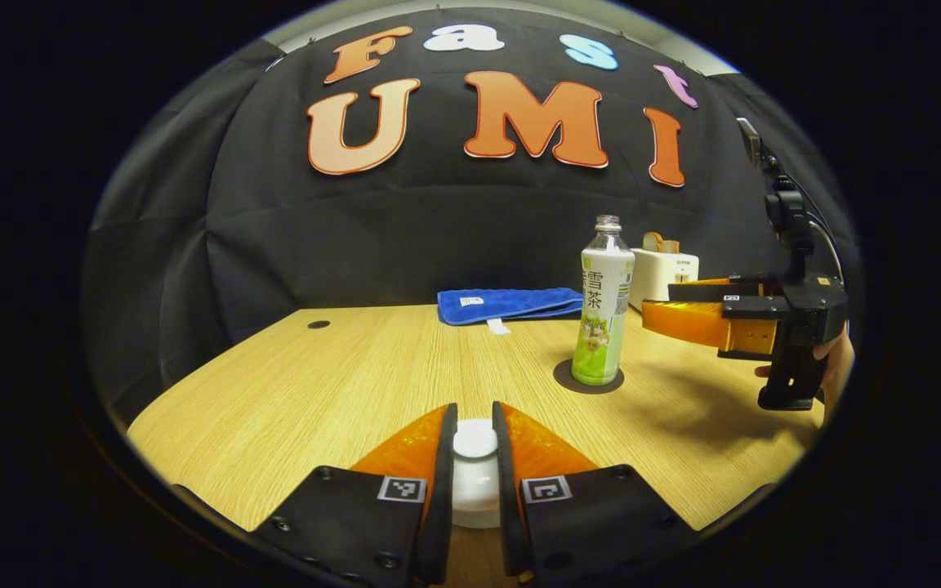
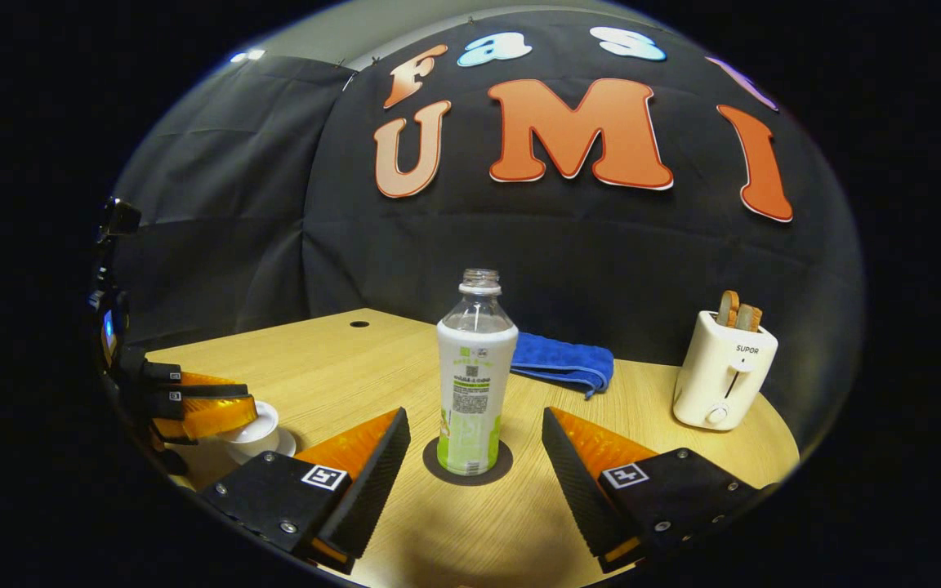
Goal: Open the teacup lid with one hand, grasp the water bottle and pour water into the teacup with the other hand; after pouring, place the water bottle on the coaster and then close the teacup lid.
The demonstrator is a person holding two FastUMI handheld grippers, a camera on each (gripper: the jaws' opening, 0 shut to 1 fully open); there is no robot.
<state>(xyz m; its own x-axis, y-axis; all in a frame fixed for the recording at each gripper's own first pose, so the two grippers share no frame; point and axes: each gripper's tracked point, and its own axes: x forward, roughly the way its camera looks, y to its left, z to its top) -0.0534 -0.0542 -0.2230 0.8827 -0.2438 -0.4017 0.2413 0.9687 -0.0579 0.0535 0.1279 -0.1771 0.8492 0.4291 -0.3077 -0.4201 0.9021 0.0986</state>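
Two grippers are working around the water bottle (image 2: 475,384), which is standing upright on the dark coaster (image 2: 467,472) near the middle of the wooden surface (image 1: 291,384), its cap off and its neck open. Nearer than the bottle and off to its left in the left gripper view, the left gripper (image 1: 474,445) is closing its fingers (image 1: 444,457) narrowly on the white knob of the teacup lid (image 1: 475,441); both fingers appear to be pressing on the knob, and the lid appears to be sitting on the teacup (image 2: 251,434), though the cup body is largely hidden. In the right gripper view the right gripper (image 2: 470,453) is holding its fingers (image 2: 376,474) wide apart, one on each side of the bottle and short of touching it, with nothing grasped. Behind the bottle a blue towel (image 2: 562,359) is lying folded, and to the bottle's right a white toaster (image 2: 724,371) is standing with bread in its slots. Judging by the bottle resting on the coaster, the pouring seems to be over, and the step in hand is probably the closing of the lid; an opening step cannot be excluded. The next move is probably calling for the left fingers to spread and lift clear of the knob.
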